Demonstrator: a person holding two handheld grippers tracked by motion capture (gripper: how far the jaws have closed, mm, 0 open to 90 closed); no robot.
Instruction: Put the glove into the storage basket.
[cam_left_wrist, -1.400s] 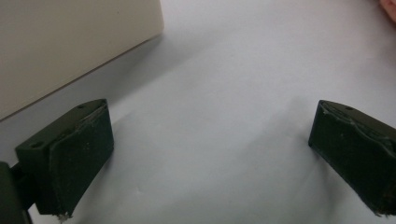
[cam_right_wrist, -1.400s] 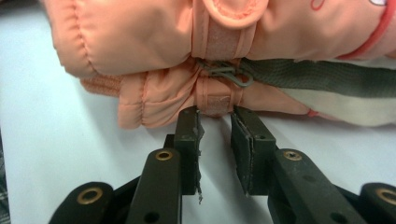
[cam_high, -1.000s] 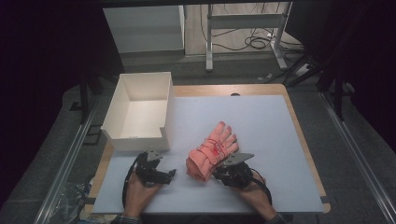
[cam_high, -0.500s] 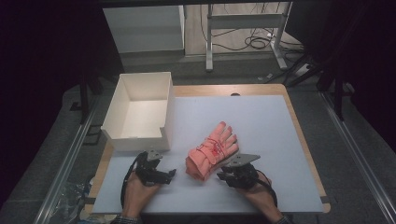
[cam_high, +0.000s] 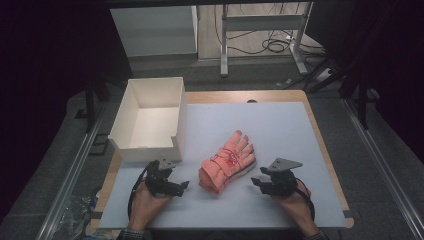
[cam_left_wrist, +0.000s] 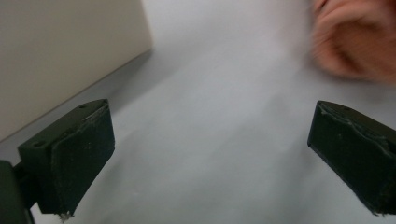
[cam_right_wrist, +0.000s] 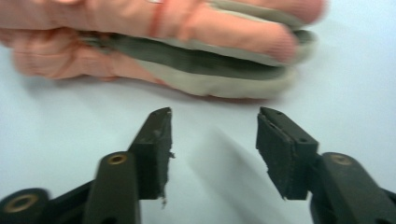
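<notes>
Gloves (cam_high: 227, 162), a pink bundled pair tied with red string, lie mid-desk between the two claws. They look soft, light and floppy, so I'd pinch the thick cuff end. The right claw (cam_high: 257, 182) has just been spreading its jaws, nothing between them; the left claw (cam_high: 183, 185) is spread wide and bare too. Farther back sits a white box (cam_high: 125, 117), apparently empty.
</notes>
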